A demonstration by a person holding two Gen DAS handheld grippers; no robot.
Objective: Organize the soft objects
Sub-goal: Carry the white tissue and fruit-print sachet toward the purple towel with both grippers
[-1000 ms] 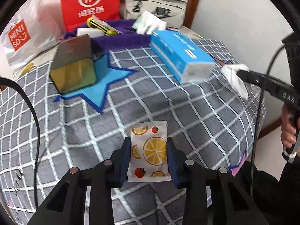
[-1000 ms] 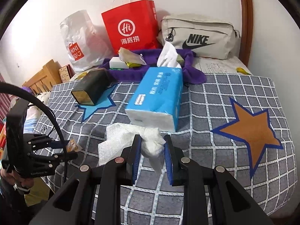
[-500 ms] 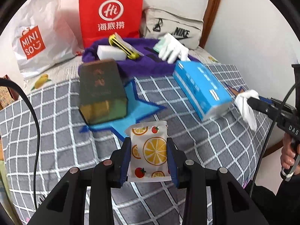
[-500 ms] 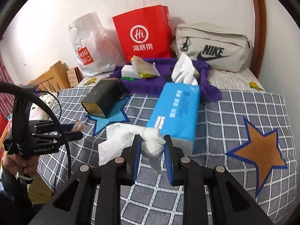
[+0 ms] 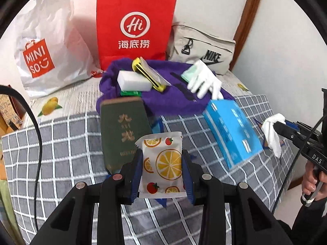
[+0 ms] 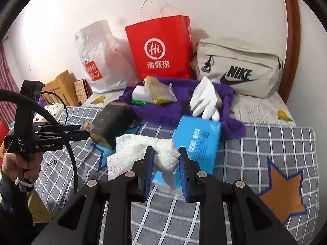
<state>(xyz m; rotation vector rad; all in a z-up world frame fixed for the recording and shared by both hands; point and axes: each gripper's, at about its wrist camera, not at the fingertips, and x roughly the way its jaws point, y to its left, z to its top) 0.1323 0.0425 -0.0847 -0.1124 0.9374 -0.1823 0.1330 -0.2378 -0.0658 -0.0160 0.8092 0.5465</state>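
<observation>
Sachet: your left gripper [image 5: 161, 175] was clenched on the fruit-print sachet [image 5: 162, 163], both pads pressed against its sides, and the packet stood upright between them just as it did a second before.
Tissue wad: your right gripper [image 6: 165, 171] was clamped on the crumpled white tissue wad [image 6: 143, 151]; a loose flap hung out to the left of the jaws, and the grip looked no different from a moment earlier.
Shift in view: over the last second both cameras rose and travelled toward the far end of the bed, so the purple cloth [image 5: 173, 100] and the things on it filled much more of the frame than before.
Below the sachet: the dark green box [image 5: 122, 132] now sat right behind and under the sachet in the left view, where a second earlier it lay well off to the upper left.
Below the wad: the blue tissue pack [image 6: 196, 143] lay directly beyond your right jaws.
Pile: a white sponge block [image 5: 133, 80], a yellow packet [image 5: 147, 74] and a white glove [image 5: 204, 80] already rested on the purple cloth.
Meaning: you appeared to be mid-carry with both soft items aloft; neither had reached the cloth, so the drop-off was still to come.
</observation>
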